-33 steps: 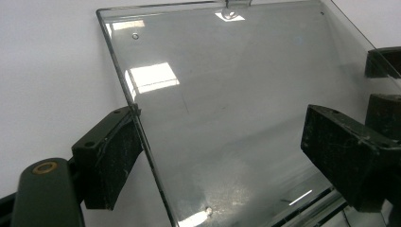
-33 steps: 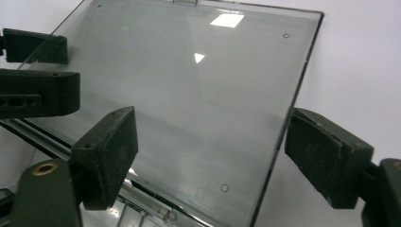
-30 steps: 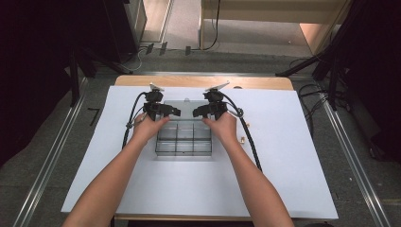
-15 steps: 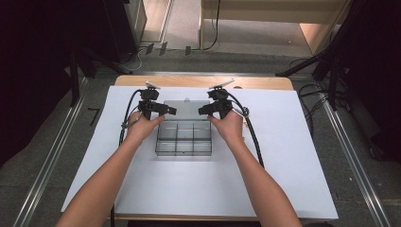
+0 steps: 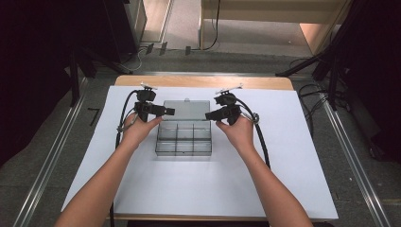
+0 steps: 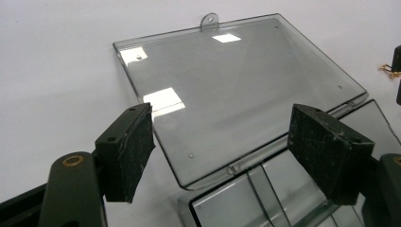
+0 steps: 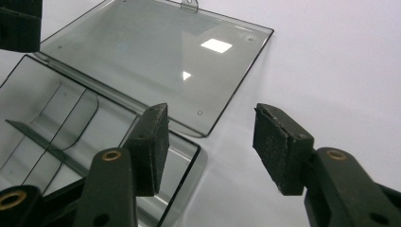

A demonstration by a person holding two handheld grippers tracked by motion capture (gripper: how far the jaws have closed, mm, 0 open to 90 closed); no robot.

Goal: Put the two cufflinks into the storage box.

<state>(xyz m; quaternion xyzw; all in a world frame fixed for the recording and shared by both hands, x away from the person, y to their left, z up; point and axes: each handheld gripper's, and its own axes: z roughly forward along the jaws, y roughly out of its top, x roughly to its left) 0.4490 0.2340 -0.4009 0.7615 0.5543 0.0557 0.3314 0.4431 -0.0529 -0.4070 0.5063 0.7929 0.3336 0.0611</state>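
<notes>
Lid now swung fully back flat since earlier; both claws, left gripper (image 5: 171,112) and right gripper (image 5: 208,116), gape empty beside the clear compartmented plastic organiser box (image 5: 183,140) between them — light, stiff, slick, so pinch wall edges.

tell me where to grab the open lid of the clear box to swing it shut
Grip the lid at its far edge, by the small tab, or at a far corner. It lies flat on the white table, hinged along the box side, so the free edge gives the most leverage. Come from the far side with open tongs, probably sliding one jaw under the thin edge.
</notes>
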